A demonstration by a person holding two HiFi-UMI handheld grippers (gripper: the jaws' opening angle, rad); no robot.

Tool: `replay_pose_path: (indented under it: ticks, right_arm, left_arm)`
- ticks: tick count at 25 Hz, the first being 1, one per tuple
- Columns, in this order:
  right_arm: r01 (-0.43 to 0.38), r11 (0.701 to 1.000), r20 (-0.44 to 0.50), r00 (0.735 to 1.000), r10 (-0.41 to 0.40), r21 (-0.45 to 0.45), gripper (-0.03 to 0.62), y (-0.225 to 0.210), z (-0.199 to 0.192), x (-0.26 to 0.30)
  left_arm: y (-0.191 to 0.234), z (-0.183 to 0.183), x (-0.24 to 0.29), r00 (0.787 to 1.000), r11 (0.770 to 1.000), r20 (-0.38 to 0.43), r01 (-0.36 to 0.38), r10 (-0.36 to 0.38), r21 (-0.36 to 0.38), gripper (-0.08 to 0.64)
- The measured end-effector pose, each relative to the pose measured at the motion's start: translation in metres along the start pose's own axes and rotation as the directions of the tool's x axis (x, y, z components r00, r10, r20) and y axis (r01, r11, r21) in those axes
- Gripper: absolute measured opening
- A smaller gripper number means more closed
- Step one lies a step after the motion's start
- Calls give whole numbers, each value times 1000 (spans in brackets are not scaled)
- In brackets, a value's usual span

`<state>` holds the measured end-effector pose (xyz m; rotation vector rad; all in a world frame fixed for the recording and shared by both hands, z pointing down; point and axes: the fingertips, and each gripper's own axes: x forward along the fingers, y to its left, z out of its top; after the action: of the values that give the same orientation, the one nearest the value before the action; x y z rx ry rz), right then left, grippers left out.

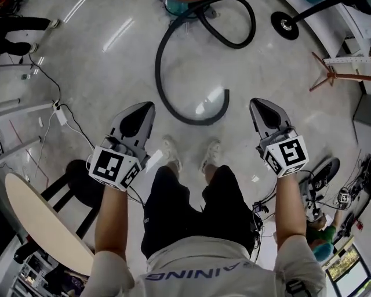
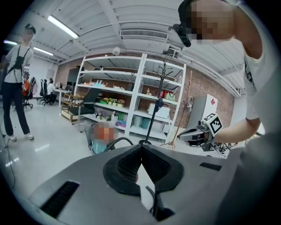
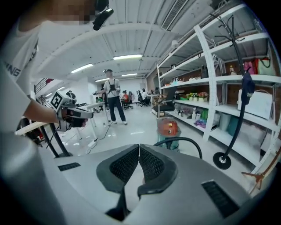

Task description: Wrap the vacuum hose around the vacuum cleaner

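Observation:
A black vacuum hose (image 1: pixel 174 98) lies on the floor in a wide curve, and its free end stops ahead of my feet. It runs back to the teal vacuum cleaner (image 1: pixel 175 6) at the view's top edge. The right gripper view shows that cleaner (image 3: pixel 169 132) with an orange top and the hose (image 3: pixel 186 141) arching off it. It also stands behind the jaws in the left gripper view (image 2: pixel 100 145). My left gripper (image 1: pixel 149 108) and right gripper (image 1: pixel 255 104) hang in the air on either side of my legs. Both are shut and empty, well short of the hose.
A coat stand's round base (image 1: pixel 285 24) sits right of the hose. A red-legged stand (image 1: pixel 333 72) is farther right, by white shelving (image 3: pixel 219 66). At my left are a round table (image 1: pixel 35 220), a black stool (image 1: pixel 81 180) and a power strip (image 1: pixel 61 114). A person (image 3: pixel 112 101) stands far off.

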<state>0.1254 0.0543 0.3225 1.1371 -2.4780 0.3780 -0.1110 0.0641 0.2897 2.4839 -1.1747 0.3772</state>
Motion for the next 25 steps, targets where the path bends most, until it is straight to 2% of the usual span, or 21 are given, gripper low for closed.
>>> replay_pose_path:
  ticks: [5,8,10,17,21,25]
  right_arm:
    - [-114,993,-38,993,113,-39,11,11,-126,66]
    - [-195,980,-66,979,192,-46,11,23,-202,103]
    - [-243,969,-100,966,238,-49,11,29,-254,123]
    - [-375,924,-202,913,354,-73,13,33,-400,186]
    - [-475,873,-282,857,431,-109,45,41,-477,212]
    - [-576,807,-352,788,505,-132,91,53,-542,226]
  left_arm:
    - [35,-134,41,998,1000,-55,9,-9,-2,17]
    - [49,-211,68,996,1000,-90,30,-30,2,17]
    - [57,-259,87,993,999,-106,47,-49,-21,17]
    - [88,-388,154,990,994,-110,84,-92,-74,17]
    - [100,-448,185,987,988,-111,105,-117,-110,17]
    - [102,-489,211,978,984,-130,150,-162,-99,17]
